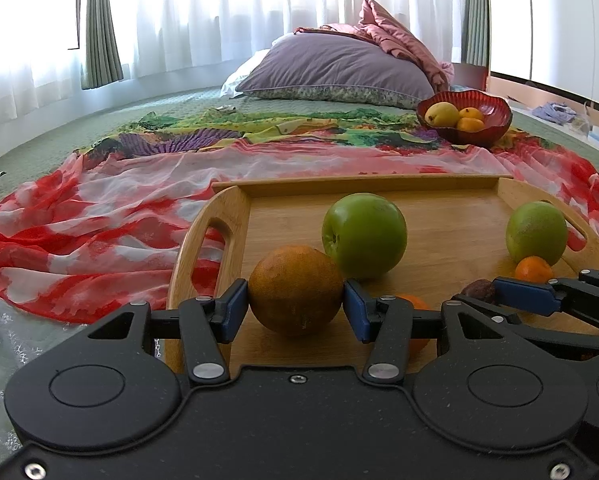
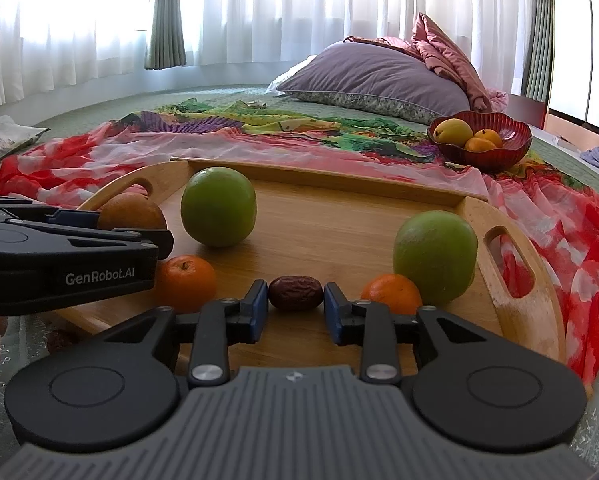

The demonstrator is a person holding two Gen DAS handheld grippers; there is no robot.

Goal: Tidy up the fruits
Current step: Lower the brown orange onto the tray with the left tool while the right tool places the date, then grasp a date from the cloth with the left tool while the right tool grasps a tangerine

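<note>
A dull brown-orange round fruit (image 1: pixel 296 290), its skin rough and mottled, sits on the near left part of a wooden tray (image 1: pixel 451 232), and the left hand-held gripper (image 1: pixel 295 300) has its blue pads against the fruit's two sides, pinching it. In the right wrist view a dark red, wrinkled date (image 2: pixel 295 293) lies on the tray's near edge with its long axis running left to right, its two ends pointing at the blue pads of the right hand-held gripper (image 2: pixel 295 306); the pads stand spread just off the ends, whether they touch cannot be told. Two smooth green apples rest further in, one (image 2: pixel 218 207) left of centre and one (image 2: pixel 435 258) by the right handle. A small glossy tangerine (image 2: pixel 185 282) lies left of the date and another (image 2: pixel 391 294) right of it, touching the right apple. The tray is pale bamboo, with raised rims and rounded ends cut with slot handles. It rests on a thin, crumpled red-and-white scarf (image 1: pixel 99 216) spread over a green quilted bed (image 1: pixel 31 148). Beyond, a ribbed dark red bowl (image 2: pixel 511 140) holds three yellow and orange fruits, near a mauve pillow (image 2: pixel 375 76).
</note>
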